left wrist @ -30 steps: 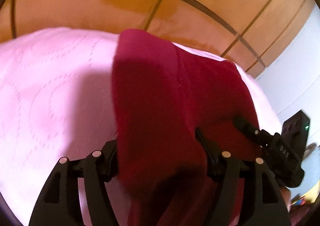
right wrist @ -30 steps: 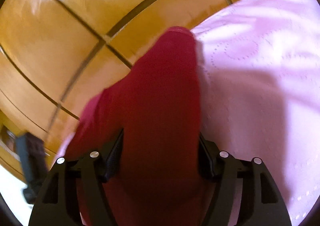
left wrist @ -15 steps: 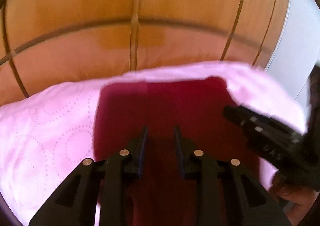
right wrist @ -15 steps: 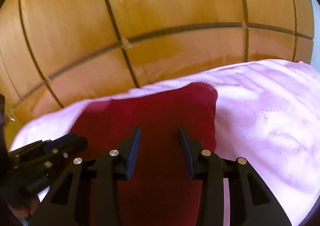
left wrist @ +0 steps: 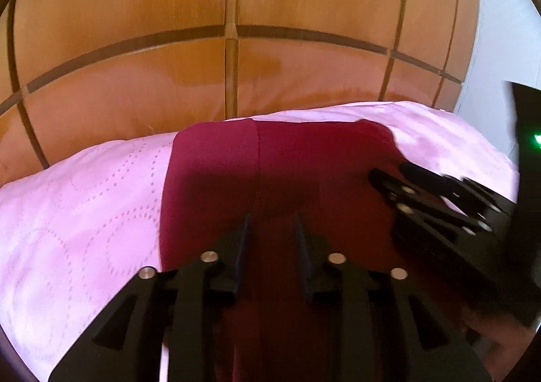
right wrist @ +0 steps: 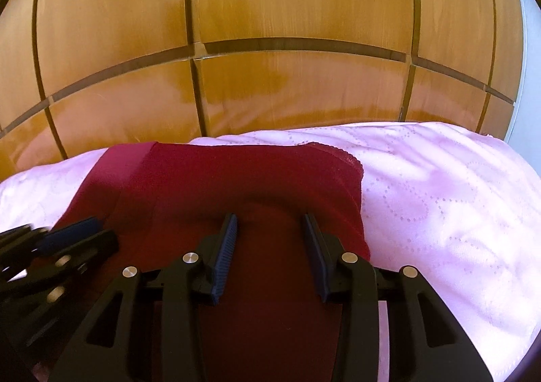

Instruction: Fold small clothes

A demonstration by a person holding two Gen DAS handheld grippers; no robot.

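Lying flat on the pink quilted bed cover (right wrist: 439,199), the dark red garment (right wrist: 236,179) is under both tongs. Left tongs (left wrist: 272,224) and right tongs (right wrist: 268,221) hover side by side, jaws apart, holding nothing.

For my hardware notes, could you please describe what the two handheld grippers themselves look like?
Both are matte black plastic. The left gripper and right gripper each have two angular, triangular-cutout linkage arms joined by round silver pins. The right one's finger pads are dark blue and ribbed. A small green light glows on the other unit's body. No cables or sleeves show.
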